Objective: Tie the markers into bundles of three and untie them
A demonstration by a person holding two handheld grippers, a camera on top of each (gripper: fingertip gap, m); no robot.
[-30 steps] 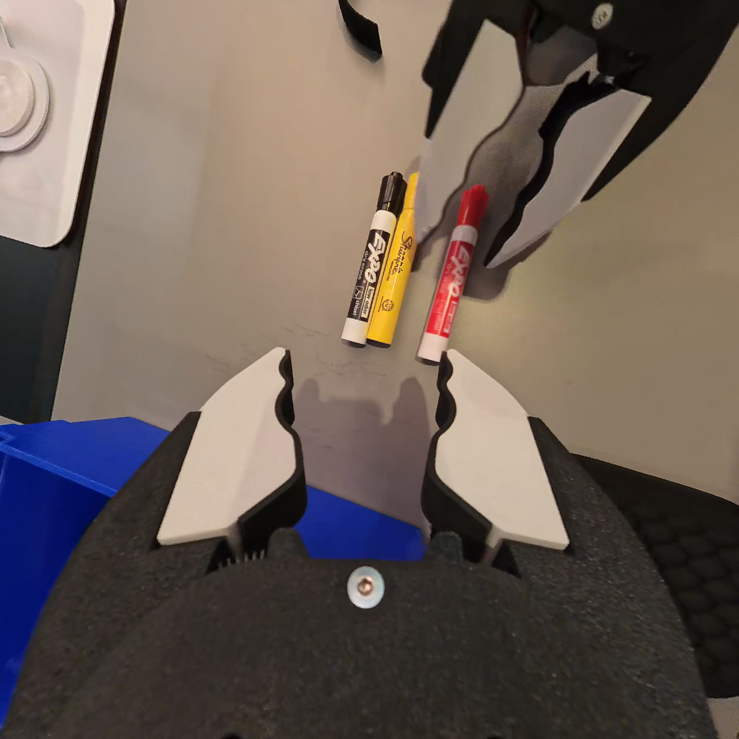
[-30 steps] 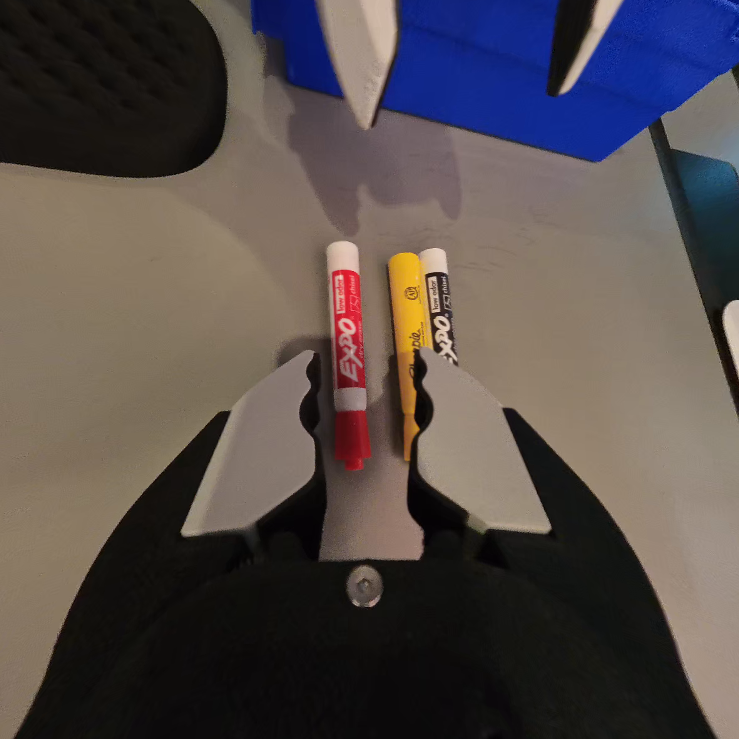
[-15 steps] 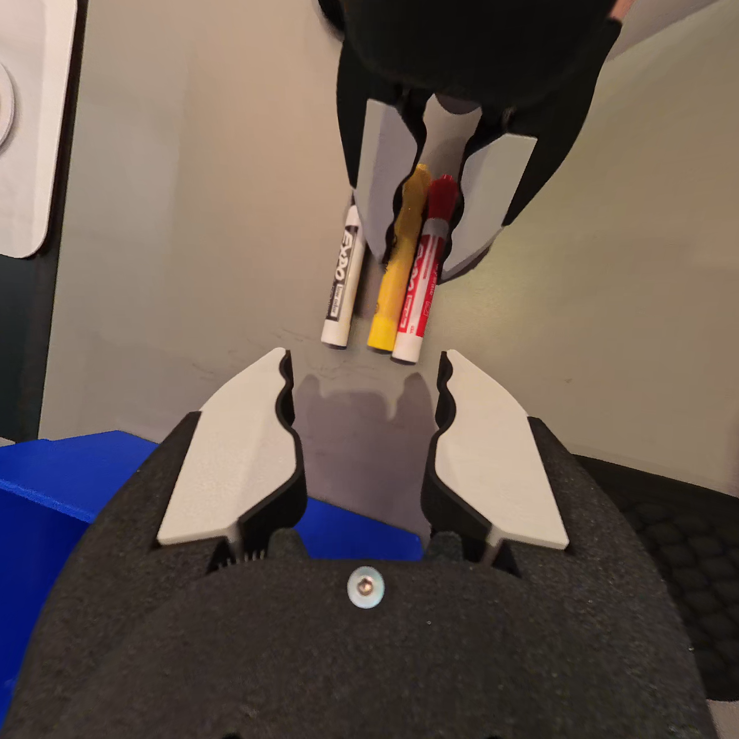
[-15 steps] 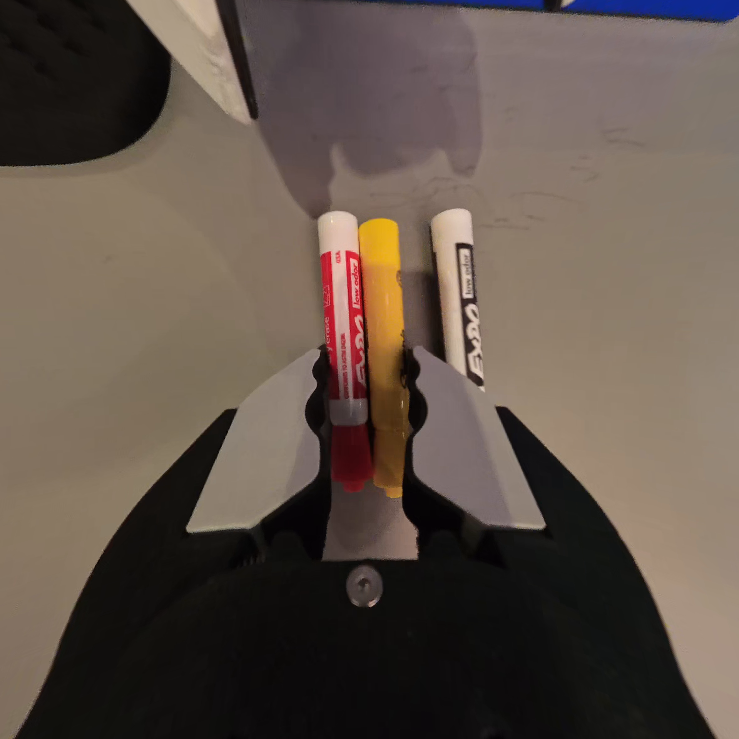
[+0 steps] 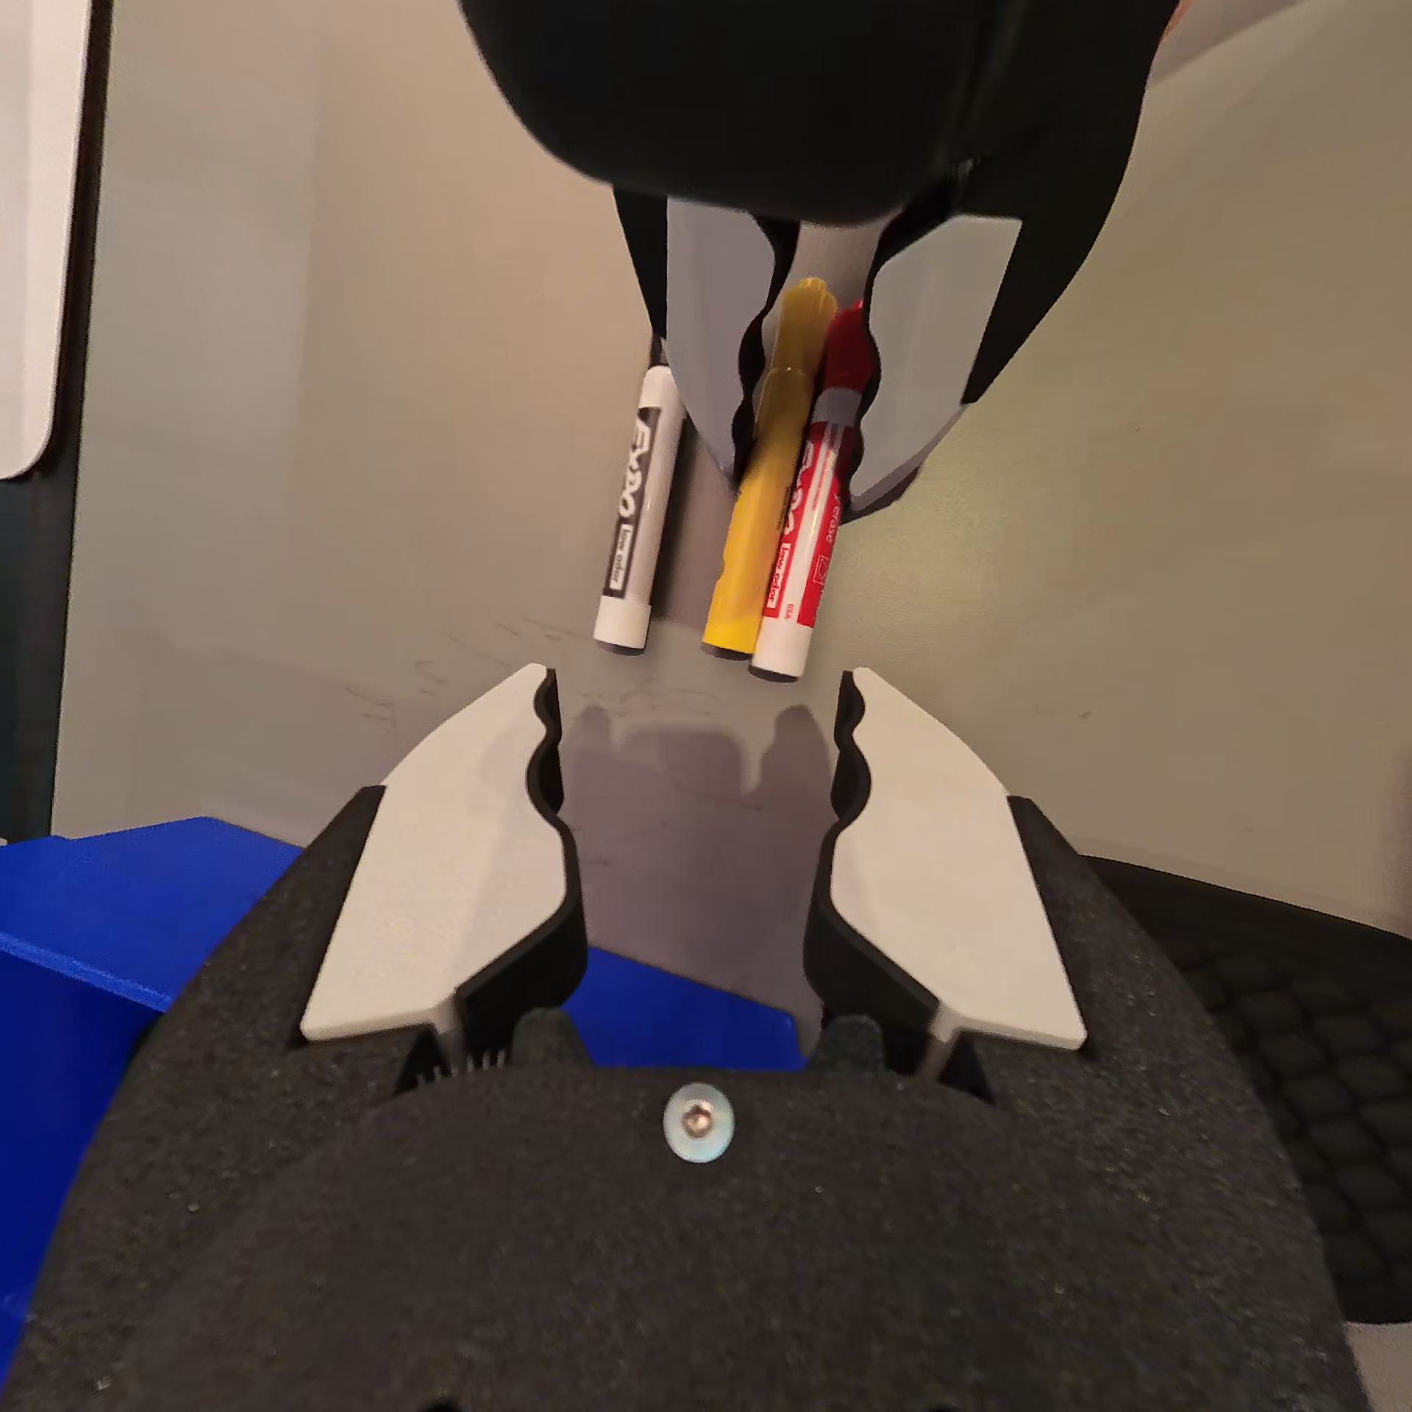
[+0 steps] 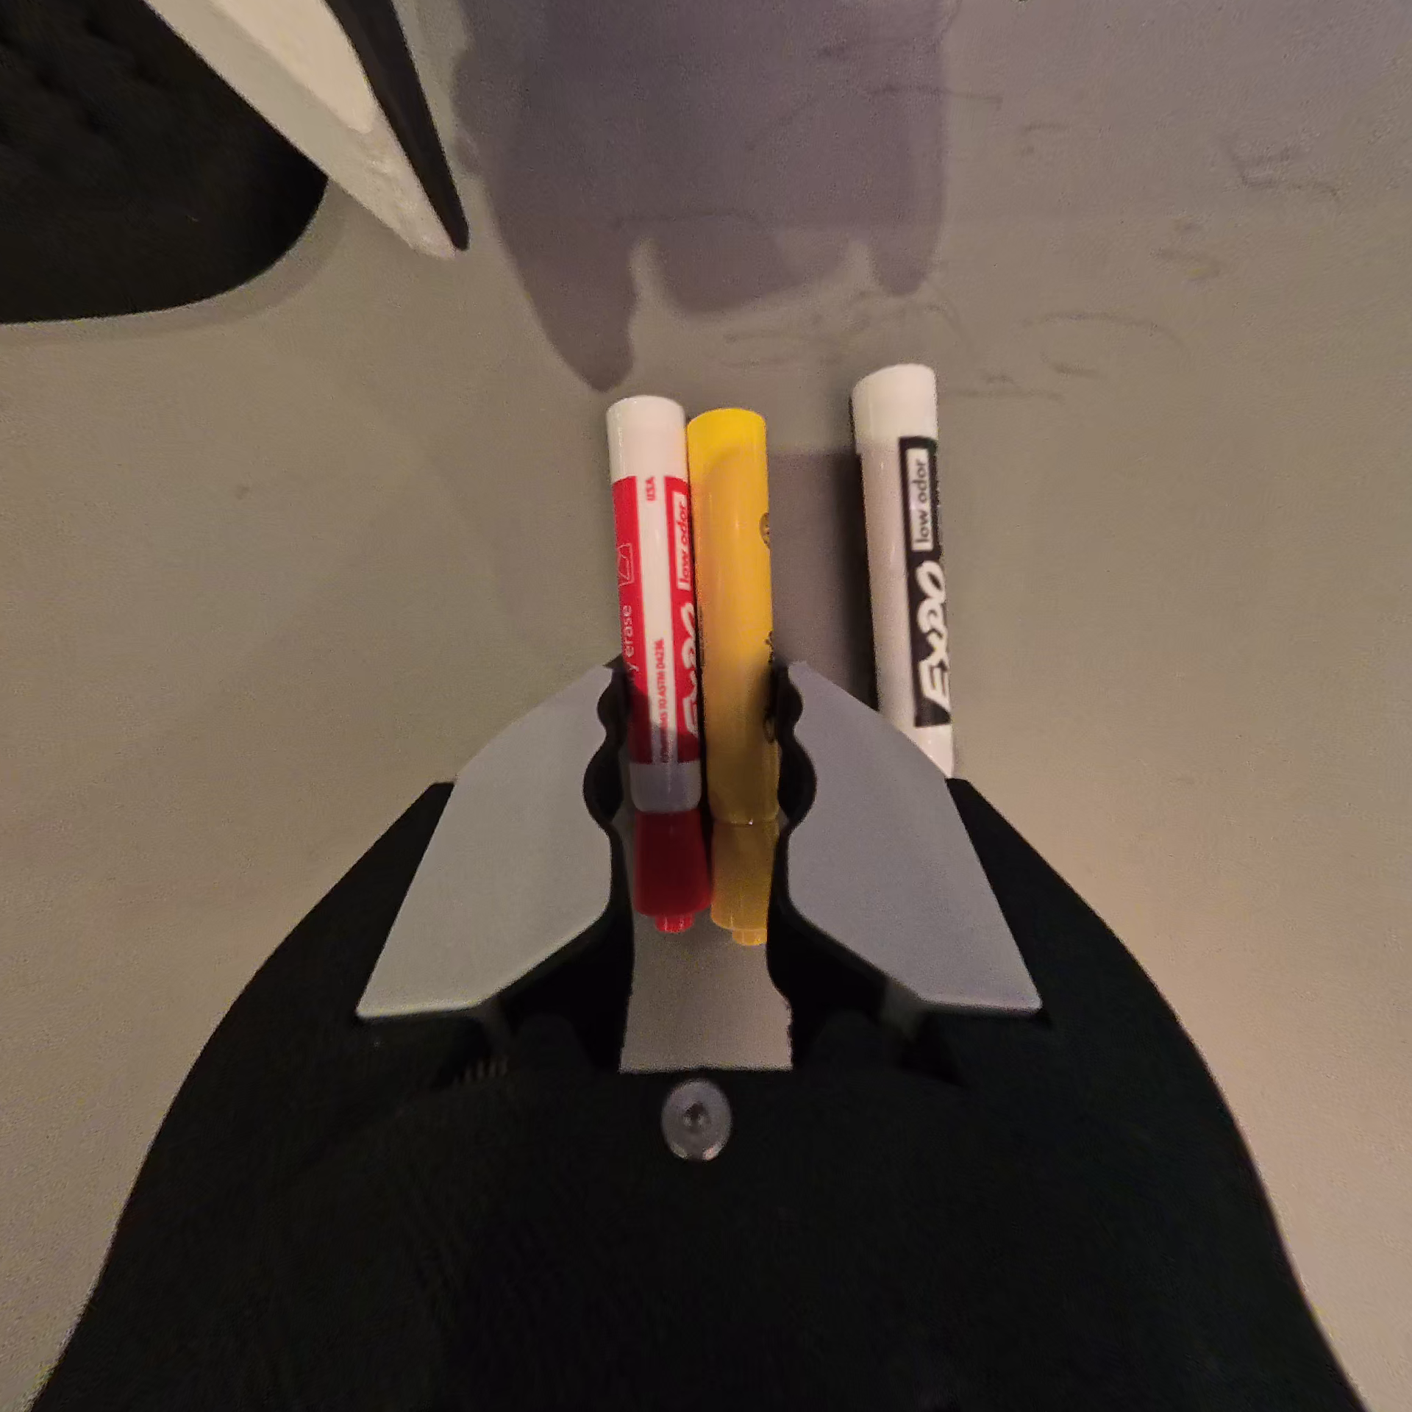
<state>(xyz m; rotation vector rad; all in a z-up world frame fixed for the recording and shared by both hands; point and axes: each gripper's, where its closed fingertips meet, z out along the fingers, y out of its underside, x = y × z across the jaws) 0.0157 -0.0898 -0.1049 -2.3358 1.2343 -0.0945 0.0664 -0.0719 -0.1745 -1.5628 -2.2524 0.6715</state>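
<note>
My right gripper [image 6: 699,676] is shut on the red marker [image 6: 653,581] and the yellow marker [image 6: 735,565], side by side, gripped near their cap ends. The black marker [image 6: 913,565] lies on the grey table just right of the right finger, outside the grip. In the left wrist view the right gripper [image 5: 798,489] comes from the far side, holding the yellow marker [image 5: 752,527] and the red marker [image 5: 802,558], with the black marker [image 5: 638,512] to their left. My left gripper [image 5: 695,680] is open and empty, its tips just short of the markers' near ends.
A blue bin [image 5: 92,924] sits under my left gripper at the lower left. A black honeycomb mat [image 5: 1299,1070] lies at the right, also in the right wrist view [image 6: 137,153]. A white board [image 5: 30,229] lies at the far left edge. Spacing between my two grippers at the tips: around 10 cm.
My right gripper came down over the markers and shut on the red and yellow ones, pushing them together and apart from the black one. My left gripper stayed open, almost still.
</note>
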